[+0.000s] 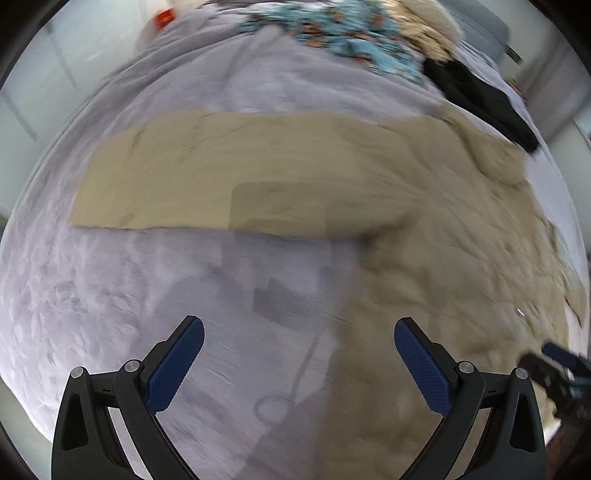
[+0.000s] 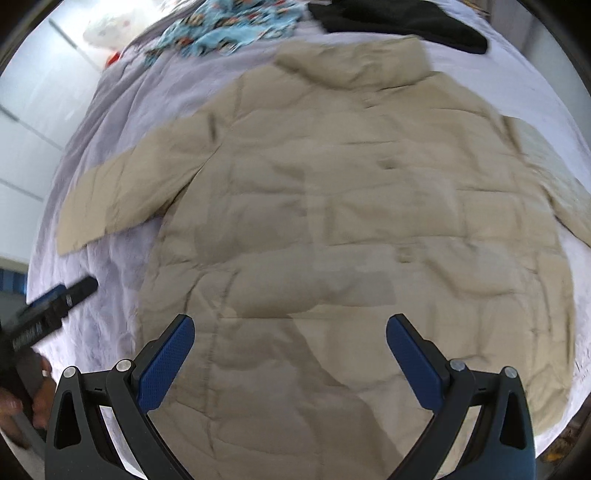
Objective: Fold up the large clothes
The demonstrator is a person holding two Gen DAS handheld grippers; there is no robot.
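A large beige padded jacket (image 2: 351, 221) lies spread flat on a grey bed cover, collar at the far end. Its left sleeve (image 1: 229, 170) stretches straight out to the left; it also shows in the right wrist view (image 2: 122, 195). My left gripper (image 1: 299, 343) is open and empty above the cover, beside the jacket's left edge and below the sleeve. My right gripper (image 2: 290, 339) is open and empty above the jacket's lower body. The left gripper also shows at the left edge of the right wrist view (image 2: 55, 306).
A blue patterned garment (image 1: 332, 33) and a black garment (image 1: 480, 99) lie at the far end of the bed. A tan fluffy item (image 1: 424, 22) lies beside them. The grey bed cover (image 1: 110, 295) drops off at the left and near edges.
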